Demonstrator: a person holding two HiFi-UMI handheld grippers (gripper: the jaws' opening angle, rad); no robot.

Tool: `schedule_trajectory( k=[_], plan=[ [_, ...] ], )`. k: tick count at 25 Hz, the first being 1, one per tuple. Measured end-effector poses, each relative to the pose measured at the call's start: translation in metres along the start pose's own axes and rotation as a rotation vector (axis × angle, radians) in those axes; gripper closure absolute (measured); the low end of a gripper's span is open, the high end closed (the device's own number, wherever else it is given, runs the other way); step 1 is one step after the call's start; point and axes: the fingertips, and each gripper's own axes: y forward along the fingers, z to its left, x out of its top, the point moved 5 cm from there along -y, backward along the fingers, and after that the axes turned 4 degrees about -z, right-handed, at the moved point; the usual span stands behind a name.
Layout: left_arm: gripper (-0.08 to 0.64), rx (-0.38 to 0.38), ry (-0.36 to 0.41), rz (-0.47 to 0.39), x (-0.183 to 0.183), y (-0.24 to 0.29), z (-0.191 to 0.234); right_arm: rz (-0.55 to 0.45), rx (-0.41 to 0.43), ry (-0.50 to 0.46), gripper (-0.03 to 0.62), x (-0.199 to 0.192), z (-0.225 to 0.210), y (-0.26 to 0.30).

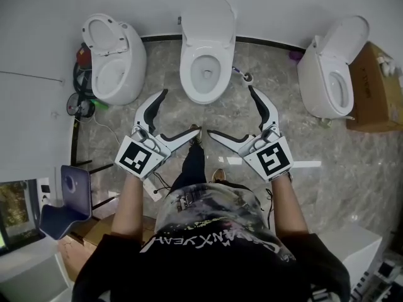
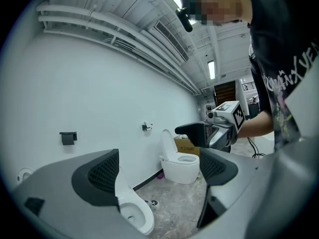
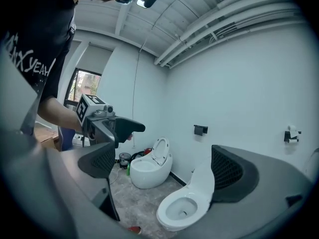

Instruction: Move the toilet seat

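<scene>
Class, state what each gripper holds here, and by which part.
Nothing: the left gripper and right gripper are both open and empty, short of the middle toilet.

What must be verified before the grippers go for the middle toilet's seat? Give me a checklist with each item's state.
1. Left gripper open, nothing between its jaws: ok.
2. Right gripper open, nothing between its jaws: ok.
3. Middle toilet straight ahead, framed by both grippers: ok.
4. Its lid raised: ok.
5. Seat lying on the rim or raised with the lid: cannot tell.
6. Grippers within touch of the toilet: not ok, both hang short of it.
</scene>
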Motion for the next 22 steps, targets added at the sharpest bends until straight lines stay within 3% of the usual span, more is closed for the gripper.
schedule_trajectory(
  k=[10,22],
  plan=[
    [0.072,-0.006,-0.118,0.036,-0.065,0.047,0.083,0.092,0.007,0.035,0.008,-0.055,-0.05,0.084],
    [0.072,-0.041,-0.288,0.143,-0.2,0.11,0.2,0.254,-0.023,0.155,0.009,-0.174,-0.124,0.2]
  ],
)
